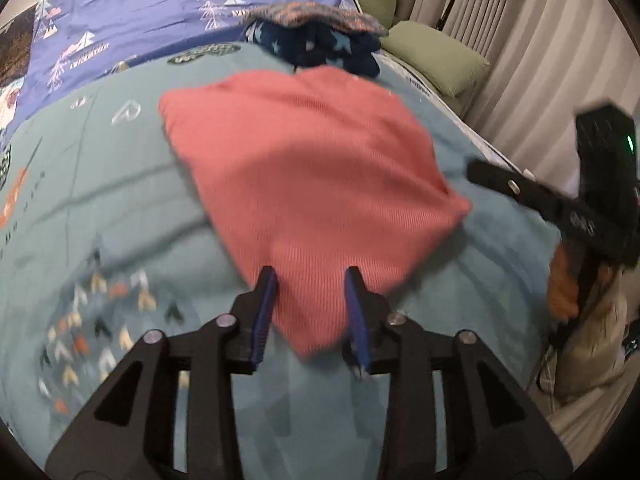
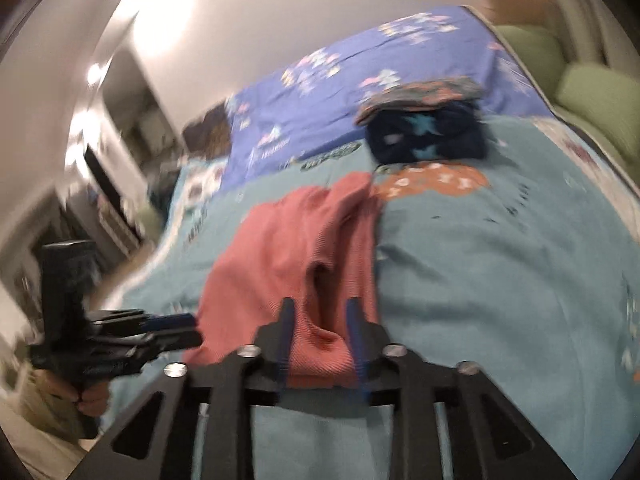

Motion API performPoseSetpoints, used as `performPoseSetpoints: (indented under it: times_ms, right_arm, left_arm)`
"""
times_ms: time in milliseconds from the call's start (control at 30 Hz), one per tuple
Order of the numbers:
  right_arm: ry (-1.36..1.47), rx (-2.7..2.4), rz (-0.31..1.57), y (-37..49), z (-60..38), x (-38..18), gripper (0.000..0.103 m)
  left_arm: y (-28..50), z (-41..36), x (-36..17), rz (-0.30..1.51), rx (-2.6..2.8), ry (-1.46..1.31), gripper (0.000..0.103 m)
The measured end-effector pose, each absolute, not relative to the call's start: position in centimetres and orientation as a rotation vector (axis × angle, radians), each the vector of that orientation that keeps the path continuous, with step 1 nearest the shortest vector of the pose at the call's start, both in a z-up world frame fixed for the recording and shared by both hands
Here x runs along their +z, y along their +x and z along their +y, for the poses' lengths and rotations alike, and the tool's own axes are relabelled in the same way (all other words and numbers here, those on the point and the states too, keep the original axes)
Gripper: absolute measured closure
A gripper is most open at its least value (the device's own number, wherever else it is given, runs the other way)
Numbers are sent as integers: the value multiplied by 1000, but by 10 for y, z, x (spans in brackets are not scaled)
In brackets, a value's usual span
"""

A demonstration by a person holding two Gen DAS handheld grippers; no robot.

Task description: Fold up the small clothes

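Observation:
A small salmon-pink knit garment [image 1: 312, 184] lies on the teal bedspread [image 1: 120, 208]. In the left wrist view my left gripper [image 1: 312, 280] is open, its blue-padded fingers straddling the garment's near corner. In the right wrist view the garment [image 2: 296, 248] looks bunched and raised, and my right gripper [image 2: 320, 312] is open with the cloth's near edge between its fingers. The right gripper also shows at the right of the left wrist view [image 1: 480, 172], beside the garment's right corner. The left gripper shows in the right wrist view [image 2: 180, 326] at the garment's left edge.
A pile of clothes, a dark blue star-print piece [image 1: 320, 48] under a patterned one [image 1: 312, 16], sits at the far side of the bed. A purple tree-print sheet [image 1: 140, 12] lies behind. Green cushions [image 1: 436, 60] and curtains [image 1: 520, 40] are at right.

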State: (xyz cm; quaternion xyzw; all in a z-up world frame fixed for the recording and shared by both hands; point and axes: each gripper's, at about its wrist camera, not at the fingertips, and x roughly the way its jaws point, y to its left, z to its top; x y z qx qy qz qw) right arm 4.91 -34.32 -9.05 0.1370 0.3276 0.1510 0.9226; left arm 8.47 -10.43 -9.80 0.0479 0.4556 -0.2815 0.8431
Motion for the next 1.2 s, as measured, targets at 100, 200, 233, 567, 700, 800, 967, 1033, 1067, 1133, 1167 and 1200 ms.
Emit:
performPoseSetpoints:
  times_ms: [100,200,233,567,700,800,967,1033,1067,1133,1167,1200]
  right_arm:
    - [232,334,716,65,-329,-94,64]
    - [225,338,747,73,-324,-100,64]
    - [226,328,760,76,-324,-103,64]
    - [266,299,794,82,-332,-108,64]
    - [331,332,812,86,-337,-114,91]
    - [380,287,827,90,-349,-116,101]
    - [513,232,859,89,-388,-124,101]
    - [509,241,839,84,-388,-121,99]
    - [506,252,832,82,-388,-118,97]
    - [506,304,834,78,-388,-112,96]
    - [502,311,833,77,-387,-110,96]
    - [490,311,828,75,-386,-107,95]
  left_arm:
    - [80,-104,-102,968,-579,98,57]
    - [79,-107,-102,963,-570,108,57]
    - [78,-108,-102,959,-567,113,57]
    - [73,-108,-109,960,-566,123,56]
    - [73,-104,-115,974,-566,121,55]
    - [74,-100,-122,991,-565,117,60]
    - [66,-81,-122,998,-571,91,70]
    - [64,-73,-121,1002,-568,68,70]
    - [63,-71,-120,1003,-568,58,70]
    - [61,-65,-116,1000,-565,40,70]
    - [60,-63,-112,993,-572,26,70]
    - [60,-61,-106,980,-584,8,70]
